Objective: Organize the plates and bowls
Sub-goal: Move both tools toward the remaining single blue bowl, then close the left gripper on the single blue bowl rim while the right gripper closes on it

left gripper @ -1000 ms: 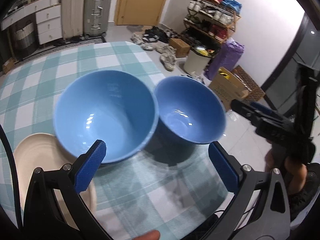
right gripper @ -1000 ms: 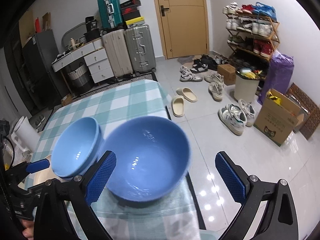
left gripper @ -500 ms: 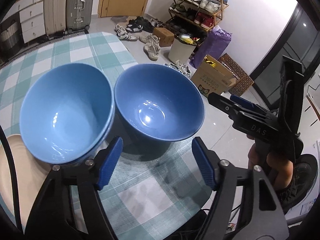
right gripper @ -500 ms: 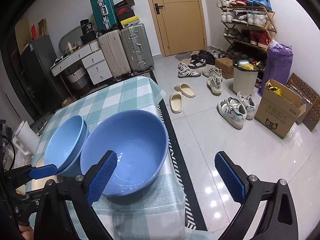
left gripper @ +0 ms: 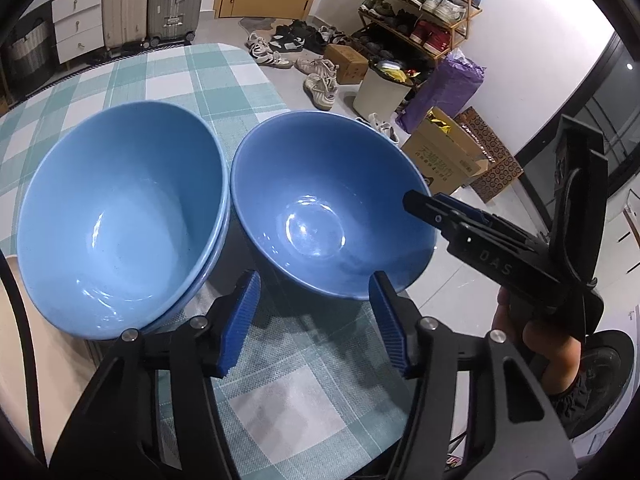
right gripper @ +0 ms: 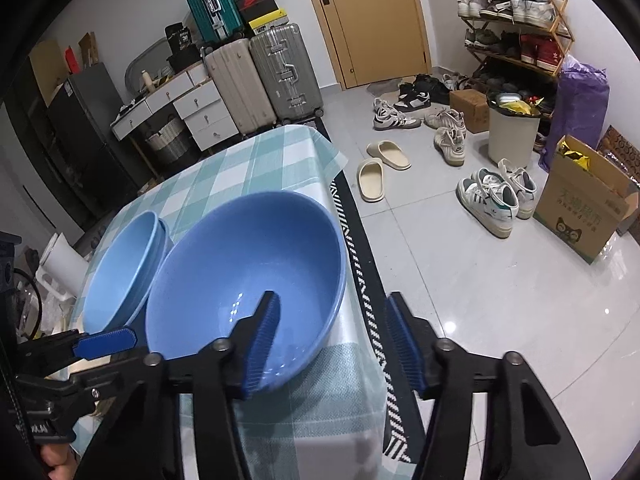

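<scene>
I log the desk [left gripper: 280, 408] under a teal-and-white checked cloth, lying beneath and ahead of both tools. On it, ahead and to the left of the left hand-held gripper [left gripper: 314, 322], sits a stack of light blue bowls [left gripper: 120, 232], one nested in another. Touching or just beside that stack, directly ahead of the same tool, stands the single blue bowl [left gripper: 320, 208], upright, near the desk edge. A cream plate [left gripper: 12, 328] shows at the far left, partly under the stack. The left hand-held gripper has just been narrowing; its pads stand half-open just short of the single bowl's near rim and press on nothing. The right hand-held gripper [right gripper: 334, 340] has likewise just been closing; its left pad [right gripper: 262, 340] hangs inside the single blue bowl [right gripper: 240, 280] and its right pad lies outside the rim, so the bowl's wall sits between them. I cannot tell whether the pads grip that wall. A hand [left gripper: 532, 332] holds this tool at the right of the left view.
</scene>
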`<state>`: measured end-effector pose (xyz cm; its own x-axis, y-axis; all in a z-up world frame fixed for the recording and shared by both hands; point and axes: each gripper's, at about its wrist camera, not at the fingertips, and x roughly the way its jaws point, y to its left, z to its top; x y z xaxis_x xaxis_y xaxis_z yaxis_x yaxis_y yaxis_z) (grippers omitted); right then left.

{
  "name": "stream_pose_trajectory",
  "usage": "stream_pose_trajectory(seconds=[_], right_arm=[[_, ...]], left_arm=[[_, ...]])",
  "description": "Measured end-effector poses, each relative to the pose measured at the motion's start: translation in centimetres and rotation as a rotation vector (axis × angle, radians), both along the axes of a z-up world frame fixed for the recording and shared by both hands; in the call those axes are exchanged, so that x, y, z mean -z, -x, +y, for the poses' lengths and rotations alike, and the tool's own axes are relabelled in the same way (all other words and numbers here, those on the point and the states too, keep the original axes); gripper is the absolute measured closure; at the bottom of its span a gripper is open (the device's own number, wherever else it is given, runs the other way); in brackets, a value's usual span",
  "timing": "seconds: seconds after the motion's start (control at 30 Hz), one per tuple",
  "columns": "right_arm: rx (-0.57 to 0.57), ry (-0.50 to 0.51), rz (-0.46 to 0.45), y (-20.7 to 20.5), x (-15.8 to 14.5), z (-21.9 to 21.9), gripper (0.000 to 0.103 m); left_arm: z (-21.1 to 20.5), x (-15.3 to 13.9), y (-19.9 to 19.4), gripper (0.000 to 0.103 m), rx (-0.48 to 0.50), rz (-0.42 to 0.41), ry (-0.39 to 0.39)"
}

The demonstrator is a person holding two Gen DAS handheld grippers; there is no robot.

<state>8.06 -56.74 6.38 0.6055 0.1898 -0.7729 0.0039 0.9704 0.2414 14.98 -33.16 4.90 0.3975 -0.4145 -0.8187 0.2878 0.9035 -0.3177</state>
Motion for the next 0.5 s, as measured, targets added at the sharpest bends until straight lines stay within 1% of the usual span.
stream_pose_trajectory(seconds=[0.03,0.1,0.2,0.3,0.37,0.5], right_arm=[[-0.001,0.002,0.002,-0.3,0.2,0.1,0.052],[0.002,-0.002,0.003,-0.7,0.3,0.1,0.057],[0.006,-0.008,0.009,-1.4,0.6,-0.1,0.061],[0.004,-0.019,0.014,-1.9,0.8,-0.1,0.065],[0.004,-0.017,0.016,-2.1,0.9,-0.1,0.065],[0.011,-0.022,0.022,-2.6,1.2,-0.1,0.074]], left_arm=[[0.0,0.1,-0.1,0.049,-0.003,0.000,-0.001],[0.0,0.3,-0.4,0.049,-0.004,0.001,-0.005],[0.1,0.6,-0.8,0.052,-0.012,-0.001,-0.024],[0.1,0.8,-1.3,0.056,-0.012,0.005,-0.025],[0.1,0.9,-1.3,0.058,-0.010,0.004,-0.027],[-0.2,1.3,-1.8,0.063,-0.005,0.009,-0.037]])
